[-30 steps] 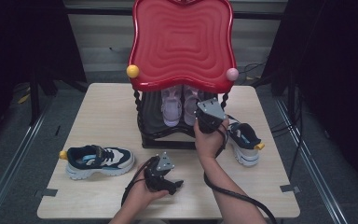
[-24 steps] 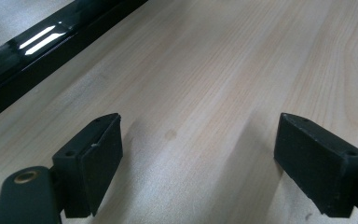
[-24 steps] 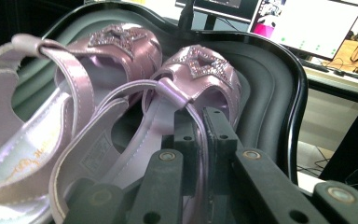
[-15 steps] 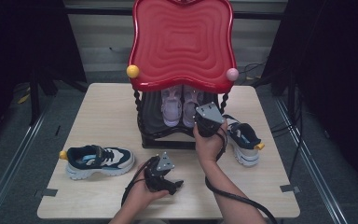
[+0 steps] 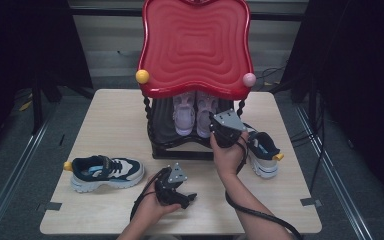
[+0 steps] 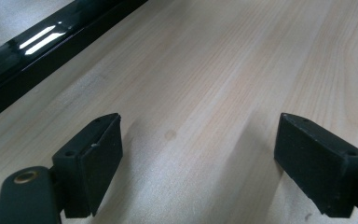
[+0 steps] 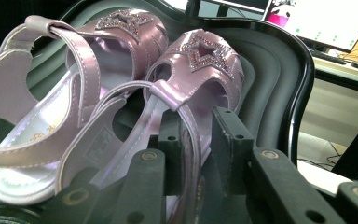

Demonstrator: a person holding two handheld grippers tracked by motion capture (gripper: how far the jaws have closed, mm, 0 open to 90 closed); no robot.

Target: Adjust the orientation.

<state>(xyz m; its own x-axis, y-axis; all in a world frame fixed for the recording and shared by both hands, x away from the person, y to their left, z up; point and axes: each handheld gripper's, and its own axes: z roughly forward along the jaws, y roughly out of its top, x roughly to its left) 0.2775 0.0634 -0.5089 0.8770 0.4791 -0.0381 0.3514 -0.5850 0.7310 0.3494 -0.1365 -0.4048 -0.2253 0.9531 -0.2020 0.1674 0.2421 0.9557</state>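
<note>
Resting low at the near edge of the table [image 5: 105, 120], the left gripper [image 6: 200, 163] just sits there with its jaws spread wide and nothing but bare wood grain between them. The left gripper view also catches a glossy black edge [image 6: 37, 51] running across the far left corner.

A bit farther in on the left side lies a navy and white sneaker [image 5: 105, 171] on its sole, well apart from both grippers. Its mate, the second sneaker [image 5: 263, 152], is over on the right side of the table, just beside the person's right hand [image 5: 228, 157].

That hand holds the right gripper [image 7: 193, 140] up at the black lower shelf [image 7: 279, 74] of the little rack. Its jaws have just been opening a bit, and the heel strap [image 7: 186, 116] of the right-hand pink sandal [image 7: 200, 70] runs between them. There's a visible gap on one side, so the pads aren't really squeezing it; I'd call it loose rather than pinched.

The sandal sits on the shelf, toe pointing away, right next to the left-hand pink sandal [image 7: 74, 70], the two nearly touching. Both have sparkly stars on the toes.

Above it all is the rack's red wavy top tray [image 5: 196, 45], with a yellow ball [image 5: 142, 76] and a pink ball [image 5: 249, 79] at its near corners.
</note>
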